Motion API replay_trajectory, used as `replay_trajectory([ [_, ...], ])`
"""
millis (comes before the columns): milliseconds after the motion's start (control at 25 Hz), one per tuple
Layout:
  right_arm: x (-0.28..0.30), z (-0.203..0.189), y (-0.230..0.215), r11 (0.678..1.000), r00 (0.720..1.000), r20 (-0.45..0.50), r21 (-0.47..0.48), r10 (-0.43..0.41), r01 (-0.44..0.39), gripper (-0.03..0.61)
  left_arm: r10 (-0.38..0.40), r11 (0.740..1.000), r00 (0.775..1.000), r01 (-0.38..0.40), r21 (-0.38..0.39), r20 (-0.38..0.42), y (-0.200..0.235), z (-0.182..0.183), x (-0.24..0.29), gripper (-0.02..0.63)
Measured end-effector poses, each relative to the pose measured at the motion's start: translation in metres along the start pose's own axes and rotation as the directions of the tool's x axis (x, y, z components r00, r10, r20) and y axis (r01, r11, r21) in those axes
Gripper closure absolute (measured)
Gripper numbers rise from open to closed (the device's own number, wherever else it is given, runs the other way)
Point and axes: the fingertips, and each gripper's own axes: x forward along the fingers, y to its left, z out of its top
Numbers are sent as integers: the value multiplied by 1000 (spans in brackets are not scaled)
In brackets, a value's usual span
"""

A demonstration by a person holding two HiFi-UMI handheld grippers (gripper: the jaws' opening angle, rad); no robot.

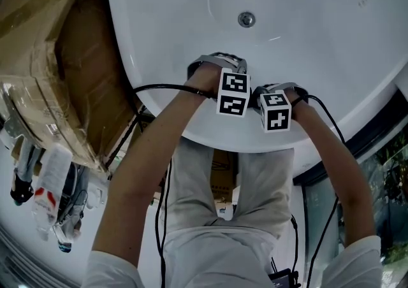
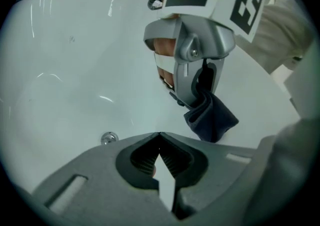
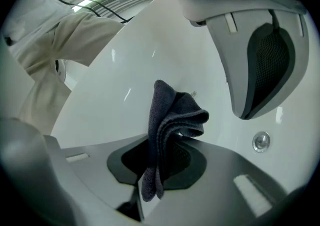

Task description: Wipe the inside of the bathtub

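Observation:
The white bathtub (image 1: 306,44) fills the upper head view, with its drain (image 1: 246,19) beyond both grippers. Over the tub's near inner wall my right gripper (image 3: 161,156) is shut on a folded dark blue cloth (image 3: 172,117). That cloth (image 2: 212,119) also hangs from the right gripper (image 2: 200,95) in the left gripper view. My left gripper (image 2: 159,137) sits just beside it, jaw tips touching and nothing held. From above, the left gripper (image 1: 218,61) and right gripper (image 1: 282,88) are close together at the near rim. The drain (image 2: 108,138) (image 3: 260,141) shows low in both gripper views.
Taped cardboard boxes (image 1: 44,70) stand against the tub's left side. Bottles (image 1: 48,191) lie on the floor below them. Black cables (image 1: 159,88) run from both grippers along the person's arms. A dark-framed glass panel (image 1: 376,146) borders the tub at the right.

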Motion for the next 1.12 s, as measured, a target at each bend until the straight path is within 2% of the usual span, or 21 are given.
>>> replay_trajectory([
  [280,-9,9,22,999,1000,4,-33,17,-17,523,13,999,1000,-13,41,-5,-10,2,-10,614],
  [520,-19,18,46,998,999,25,-47,36,-35,523,18,999,1000,-18,46,-9,-14,3,-14,614],
  [1120,-45,40,102,981,991,55,-159,121,-111,523,26,999,1000,-25,36,-11,-22,3,-25,614],
])
